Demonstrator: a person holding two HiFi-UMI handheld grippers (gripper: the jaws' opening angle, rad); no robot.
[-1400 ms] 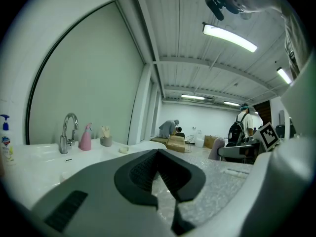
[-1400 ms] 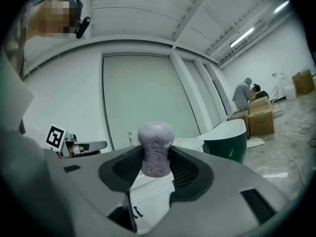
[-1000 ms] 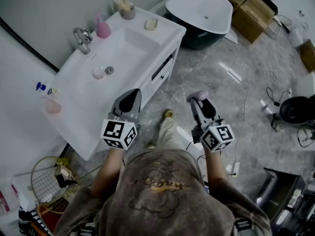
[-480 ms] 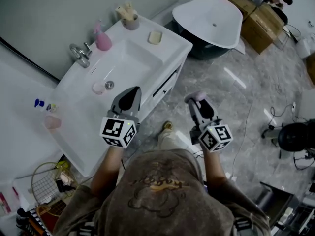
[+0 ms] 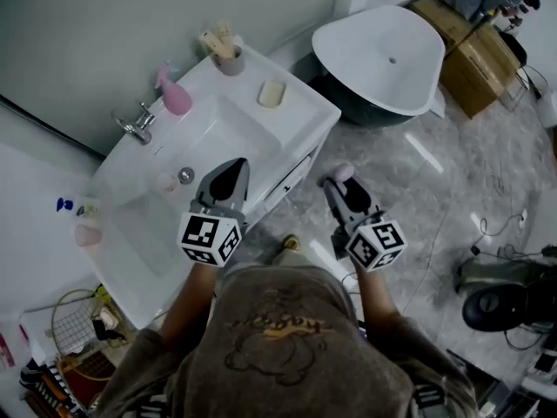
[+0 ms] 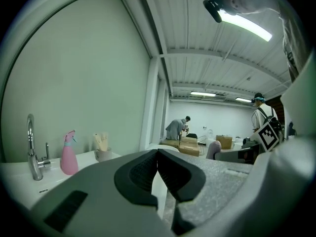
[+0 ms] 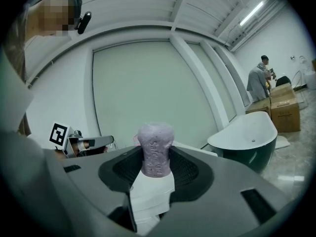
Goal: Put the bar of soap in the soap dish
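A purple bar of soap (image 7: 155,149) stands upright between the jaws of my right gripper (image 7: 155,164), which is shut on it. In the head view that gripper (image 5: 338,179) is over the floor, right of the white vanity (image 5: 300,138), with the soap (image 5: 341,172) at its tip. The cream soap dish (image 5: 271,93) sits on the vanity's far right corner, well beyond both grippers. My left gripper (image 5: 230,169) hovers over the vanity's front edge. Its jaws (image 6: 158,164) are shut with nothing between them.
On the vanity stand a pink spray bottle (image 5: 177,98), a cup of brushes (image 5: 229,55) and a faucet (image 5: 135,124). A small pink cup (image 5: 167,181) lies in the basin. A white bathtub (image 5: 383,59) and cardboard boxes (image 5: 474,24) stand to the right. A wire basket (image 5: 74,316) is at lower left.
The view has shifted, so the vanity and bathtub sit a little further right. The right gripper with the soap has drifted slightly left. Both grippers stay as they were.
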